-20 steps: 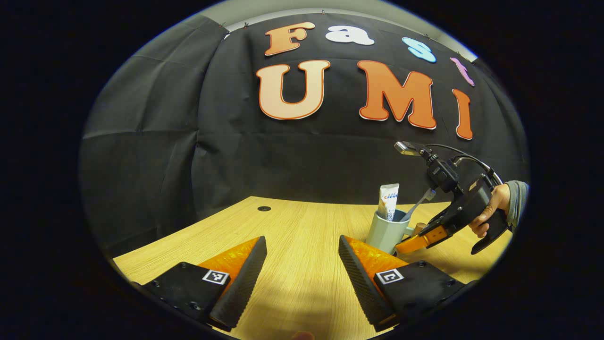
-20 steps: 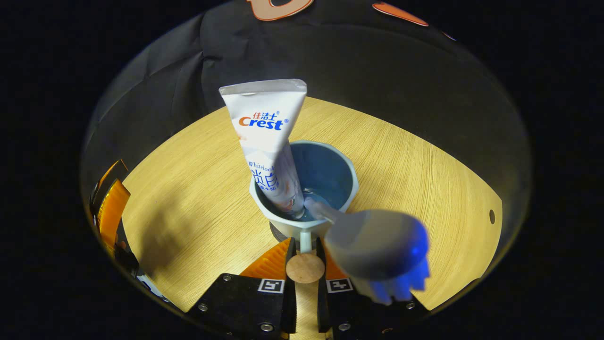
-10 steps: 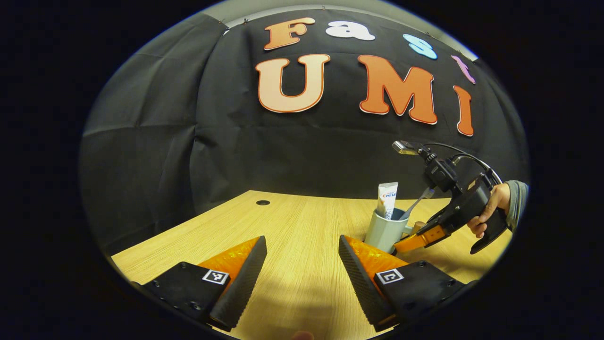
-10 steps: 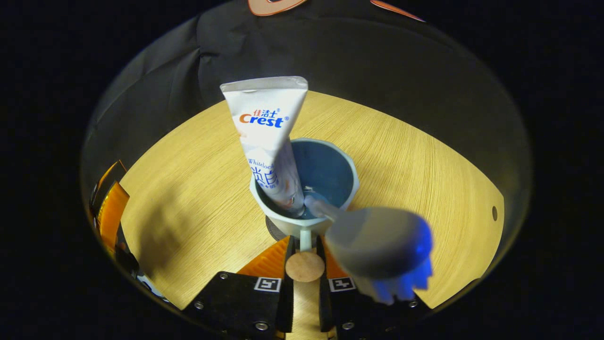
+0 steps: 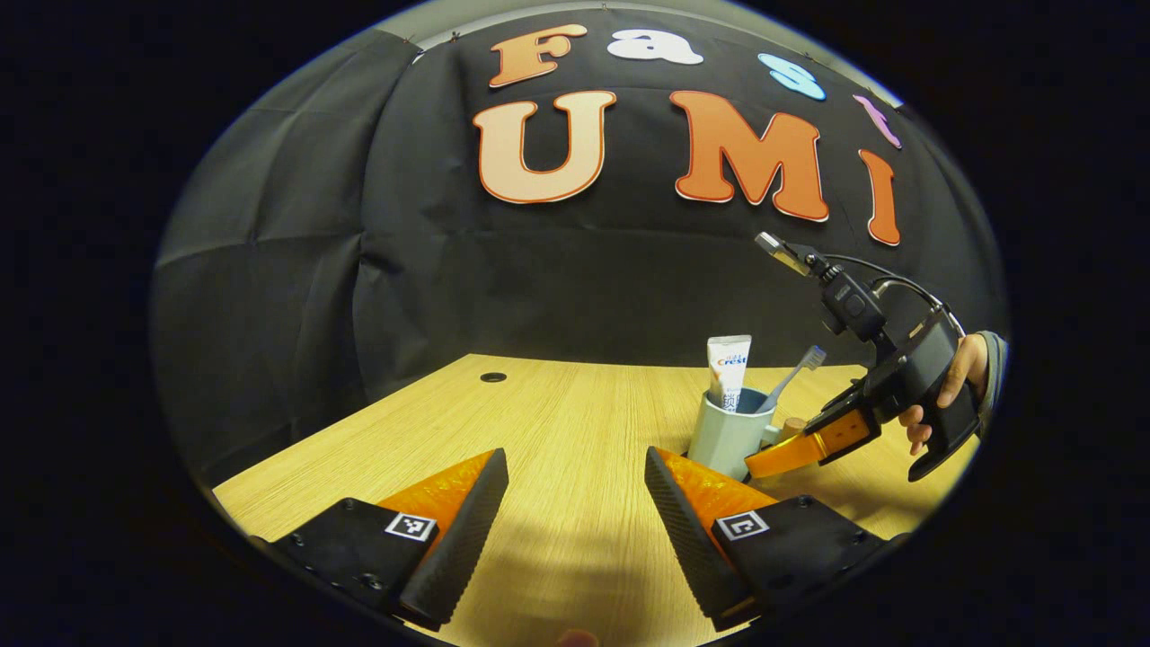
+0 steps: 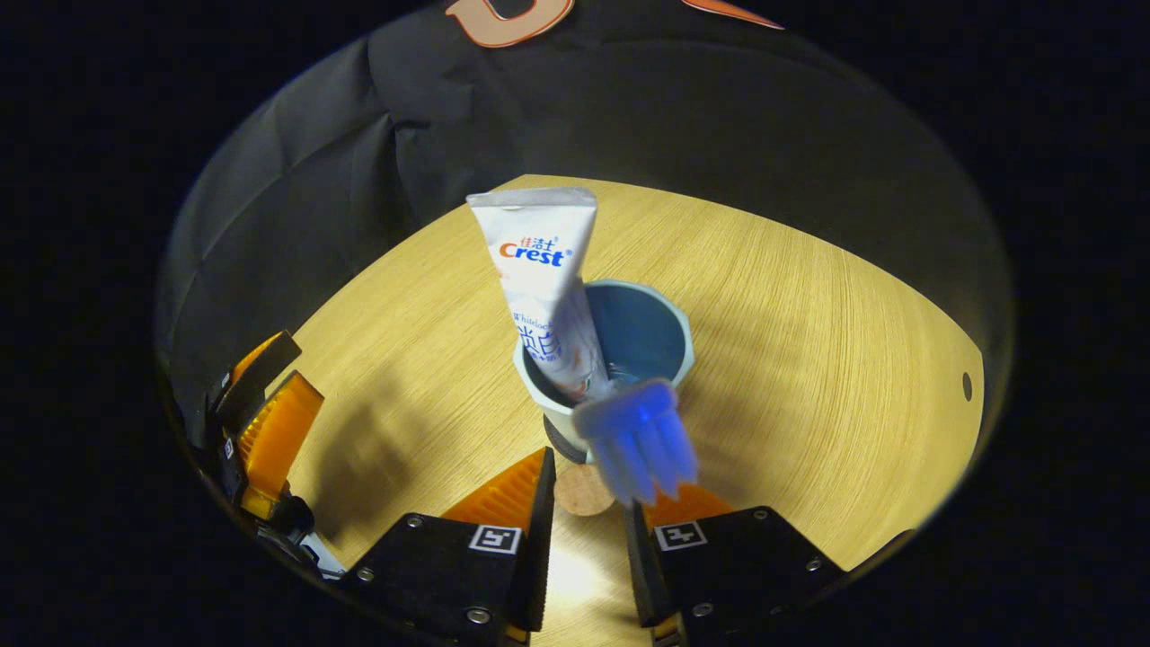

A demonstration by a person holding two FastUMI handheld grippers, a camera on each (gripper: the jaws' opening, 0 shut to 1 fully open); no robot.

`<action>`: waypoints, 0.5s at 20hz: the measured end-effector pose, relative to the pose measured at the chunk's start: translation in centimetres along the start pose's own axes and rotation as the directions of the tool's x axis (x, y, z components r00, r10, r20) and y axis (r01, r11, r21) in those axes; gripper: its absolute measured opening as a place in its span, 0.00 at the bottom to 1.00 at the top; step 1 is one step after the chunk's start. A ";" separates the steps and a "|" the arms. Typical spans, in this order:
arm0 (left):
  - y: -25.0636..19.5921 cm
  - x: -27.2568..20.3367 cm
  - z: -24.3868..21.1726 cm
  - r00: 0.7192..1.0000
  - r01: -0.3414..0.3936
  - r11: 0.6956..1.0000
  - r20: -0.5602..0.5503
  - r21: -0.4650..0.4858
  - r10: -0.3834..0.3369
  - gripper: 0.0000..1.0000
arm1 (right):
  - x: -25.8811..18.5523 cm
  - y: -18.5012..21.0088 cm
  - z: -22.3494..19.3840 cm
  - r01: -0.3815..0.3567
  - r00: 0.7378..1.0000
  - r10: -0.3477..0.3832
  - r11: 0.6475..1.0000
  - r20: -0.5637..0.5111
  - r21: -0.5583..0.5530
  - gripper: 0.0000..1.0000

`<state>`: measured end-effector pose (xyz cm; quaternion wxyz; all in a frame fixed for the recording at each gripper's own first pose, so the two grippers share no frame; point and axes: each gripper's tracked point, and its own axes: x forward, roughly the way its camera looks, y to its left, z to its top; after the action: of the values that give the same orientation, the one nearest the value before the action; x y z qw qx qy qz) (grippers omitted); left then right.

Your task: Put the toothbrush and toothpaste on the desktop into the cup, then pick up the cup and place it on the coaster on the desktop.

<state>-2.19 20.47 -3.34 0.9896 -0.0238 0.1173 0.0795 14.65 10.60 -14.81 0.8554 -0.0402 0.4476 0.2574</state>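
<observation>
Cup stands on the desk w/ toothpaste & toothbrush inside. Right gripper just beside the cup's handle side, fingers apart, gripping nothing. Left gripper near the cup, open, empty.

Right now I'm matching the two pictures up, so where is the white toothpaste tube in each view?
Left gripper view: the white toothpaste tube stands right of centre, in the pale blue-grey ceramic cup, beside the right tool.
Right gripper view: the tube stands at centre, leaning on the cup's left rim.
Shared landmark: the blue-bristled toothbrush in the same cup.
</observation>
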 end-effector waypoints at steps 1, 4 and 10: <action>-0.1 0.0 0.3 1.000 -0.003 1.000 0.005 0.004 0.003 0.97 | -0.5 0.2 0.2 -0.010 1.000 0.010 1.000 0.015 0.000 0.40; -0.5 0.0 0.8 1.000 -0.002 1.000 0.020 0.018 0.001 0.97 | -2.0 0.7 0.4 -0.040 0.997 0.038 0.999 0.073 0.018 0.50; -2.6 -0.3 2.6 0.998 0.018 0.999 0.057 0.046 -0.021 0.97 | -6.1 -0.7 0.7 -0.007 0.972 0.004 1.000 0.234 0.012 0.67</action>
<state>-1.48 18.05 -0.66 0.9936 -0.0002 0.0905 0.0676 12.69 7.70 -9.71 0.9016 -0.0029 0.3457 0.2601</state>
